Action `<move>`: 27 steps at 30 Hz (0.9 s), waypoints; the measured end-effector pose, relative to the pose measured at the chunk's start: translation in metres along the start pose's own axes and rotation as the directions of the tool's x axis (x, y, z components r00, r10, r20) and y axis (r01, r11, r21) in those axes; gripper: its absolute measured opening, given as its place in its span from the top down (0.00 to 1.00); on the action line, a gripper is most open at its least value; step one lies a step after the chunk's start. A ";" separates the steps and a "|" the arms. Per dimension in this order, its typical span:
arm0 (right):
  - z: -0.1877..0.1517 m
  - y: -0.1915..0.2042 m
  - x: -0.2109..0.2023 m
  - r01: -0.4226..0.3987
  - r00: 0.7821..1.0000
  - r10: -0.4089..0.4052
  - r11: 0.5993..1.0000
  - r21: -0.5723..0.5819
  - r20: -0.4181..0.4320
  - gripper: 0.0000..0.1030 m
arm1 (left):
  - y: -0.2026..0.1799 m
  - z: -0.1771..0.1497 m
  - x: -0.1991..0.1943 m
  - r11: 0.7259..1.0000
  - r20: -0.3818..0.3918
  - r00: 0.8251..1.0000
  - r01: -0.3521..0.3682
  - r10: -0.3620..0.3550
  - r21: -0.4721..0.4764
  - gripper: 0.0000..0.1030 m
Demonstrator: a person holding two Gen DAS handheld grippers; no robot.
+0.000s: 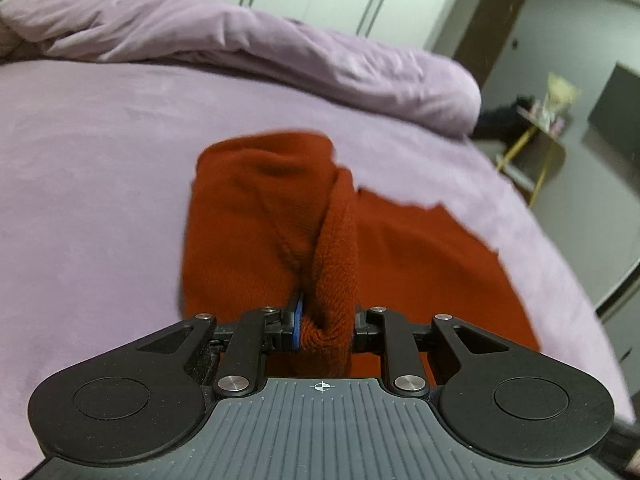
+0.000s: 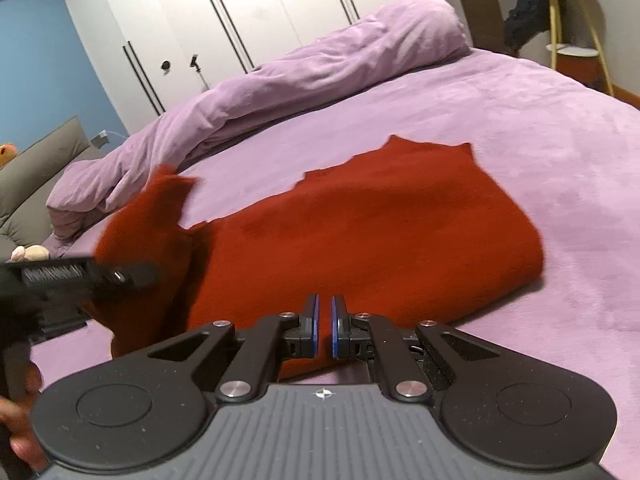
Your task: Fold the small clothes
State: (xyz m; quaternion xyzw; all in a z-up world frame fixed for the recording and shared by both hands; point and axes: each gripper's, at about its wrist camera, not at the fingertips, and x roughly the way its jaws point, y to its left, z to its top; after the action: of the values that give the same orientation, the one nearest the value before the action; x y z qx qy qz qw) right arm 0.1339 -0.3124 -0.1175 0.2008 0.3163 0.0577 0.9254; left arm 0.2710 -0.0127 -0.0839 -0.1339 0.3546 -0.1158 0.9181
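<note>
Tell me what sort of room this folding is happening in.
Most likely a bedroom: the red garment lies on a bed with a lilac sheet, a bunched duvet lies along its far side, and white wardrobe doors stand behind.

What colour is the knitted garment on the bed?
Rust red garment, seen best in the right wrist view.

A home bedroom: lilac-sheeted bed, rumpled duvet, white wardrobe
</note>
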 end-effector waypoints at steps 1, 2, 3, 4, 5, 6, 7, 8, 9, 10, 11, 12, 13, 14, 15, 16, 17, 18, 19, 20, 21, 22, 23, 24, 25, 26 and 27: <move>0.001 -0.003 0.000 0.006 1.000 -0.006 1.000 0.006 0.000 0.95 | -0.003 -0.004 0.004 1.000 -0.005 1.000 -0.010 0.010 0.013 0.78; 0.000 -0.006 0.000 0.010 1.000 -0.010 1.000 0.008 0.000 0.95 | -0.006 -0.008 0.005 0.999 0.001 1.000 -0.017 0.017 0.034 0.78; 0.000 -0.007 0.000 0.014 1.000 -0.014 1.000 0.011 0.001 0.95 | -0.008 -0.010 0.005 0.998 0.008 1.000 -0.025 0.024 0.059 0.78; 0.000 -0.009 0.001 0.019 1.000 -0.019 1.000 0.014 0.000 0.95 | -0.011 -0.013 0.004 0.995 0.015 0.999 -0.034 0.032 0.092 0.78; 0.001 -0.010 0.001 0.021 1.000 -0.021 1.000 0.019 -0.001 0.95 | -0.014 -0.015 0.005 0.992 0.017 0.999 -0.042 0.040 0.122 0.78; 0.001 -0.011 0.001 0.021 1.000 -0.021 0.999 0.024 -0.001 0.95 | -0.017 -0.016 0.007 0.987 0.016 0.999 -0.047 0.045 0.151 0.75; 0.002 -0.013 0.001 0.021 1.000 -0.021 0.999 0.026 -0.001 0.95 | -0.018 -0.016 0.007 0.984 0.016 0.999 -0.042 0.040 0.172 0.72; 0.003 -0.012 0.002 0.019 1.000 -0.019 0.999 0.025 -0.003 0.95 | -0.019 -0.018 0.005 0.982 0.017 1.000 -0.023 0.020 0.189 0.68; 0.004 -0.011 0.002 0.017 1.000 -0.017 1.000 0.021 -0.002 0.95 | -0.018 -0.019 0.003 0.980 0.018 1.000 0.007 -0.011 0.200 0.58; 0.005 -0.011 0.001 0.016 1.000 -0.016 1.000 0.016 0.001 0.95 | -0.016 -0.020 0.000 0.978 0.015 0.999 0.045 -0.049 0.204 0.49; 0.007 -0.009 0.001 0.011 1.000 -0.011 1.000 0.011 0.003 0.95 | -0.013 -0.021 -0.002 0.976 0.010 0.997 0.076 -0.079 0.203 0.47; 0.008 -0.007 0.000 0.005 1.000 -0.005 1.000 0.005 0.007 0.95 | -0.010 -0.023 -0.005 0.974 0.006 0.994 0.109 -0.112 0.200 0.45; 0.010 -0.006 -0.002 -0.001 1.000 0.001 1.000 0.001 0.011 0.95 | -0.005 -0.024 -0.007 0.973 -0.001 0.991 0.135 -0.137 0.185 0.44; 0.013 -0.004 -0.003 -0.008 1.000 0.009 1.000 -0.003 0.015 0.95 | 0.001 -0.025 -0.009 0.975 -0.014 0.986 0.168 -0.168 0.149 0.44; 0.016 -0.001 -0.004 -0.022 1.000 0.022 1.000 -0.010 0.021 0.95 | 0.007 -0.026 -0.010 0.974 -0.027 0.980 0.197 -0.196 0.108 0.44; 0.020 0.002 -0.005 -0.035 0.999 0.035 0.999 -0.016 0.031 0.95 | 0.013 -0.026 -0.011 0.973 -0.034 0.974 0.224 -0.222 0.061 0.44; 0.023 0.006 -0.005 -0.050 0.998 0.051 0.999 -0.021 0.040 0.95 | 0.020 -0.027 -0.012 0.970 -0.039 0.970 0.241 -0.241 0.014 0.44; 0.026 0.010 -0.004 -0.071 0.996 0.072 0.997 -0.024 0.045 0.95 | 0.026 -0.028 -0.014 0.965 -0.047 0.964 0.260 -0.261 -0.022 0.44; 0.029 0.015 -0.003 -0.093 0.994 0.094 0.995 -0.026 0.046 0.95 | 0.031 -0.029 -0.016 0.960 -0.054 0.959 0.275 -0.277 -0.044 0.44; 0.032 0.022 0.001 -0.122 0.992 0.123 0.992 -0.034 0.039 0.95 | 0.034 -0.030 -0.017 0.959 -0.058 0.958 0.278 -0.282 -0.062 0.44; 0.034 0.029 0.006 -0.150 0.988 0.151 0.988 -0.045 0.027 0.94 | 0.038 -0.031 -0.020 0.956 -0.064 0.956 0.282 -0.287 -0.077 0.45; 0.034 0.036 0.012 -0.174 0.985 0.175 0.983 -0.059 0.007 0.94 | 0.040 -0.030 -0.022 0.953 -0.065 0.953 0.291 -0.297 -0.085 0.45; 0.033 0.042 0.020 -0.195 0.981 0.194 0.978 -0.073 -0.022 0.94 | 0.042 -0.030 -0.026 0.949 -0.063 0.949 0.301 -0.308 -0.094 0.45; 0.031 0.047 0.028 -0.214 0.976 0.210 0.973 -0.085 -0.053 0.94 | 0.046 -0.030 -0.031 0.947 -0.061 0.948 0.306 -0.312 -0.100 0.45; 0.027 0.051 0.037 -0.231 0.971 0.223 0.968 -0.093 -0.088 0.94 | 0.047 -0.029 -0.033 0.947 -0.061 0.948 0.305 -0.312 -0.102 0.45; 0.023 0.053 0.045 -0.242 0.965 0.230 0.965 -0.099 -0.124 0.94 | 0.049 -0.029 -0.035 0.952 -0.075 0.952 0.290 -0.297 -0.097 0.46; 0.018 0.054 0.056 -0.247 0.959 0.226 0.963 -0.108 -0.172 0.94 | 0.051 -0.029 -0.036 0.961 -0.089 0.958 0.265 -0.272 -0.083 0.46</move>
State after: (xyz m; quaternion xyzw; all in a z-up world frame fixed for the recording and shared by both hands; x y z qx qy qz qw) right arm 0.1899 -0.2562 -0.1137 0.1719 0.3579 0.2041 0.8948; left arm 0.2316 0.0410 -0.0988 -0.2068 0.3822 -0.2334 0.8699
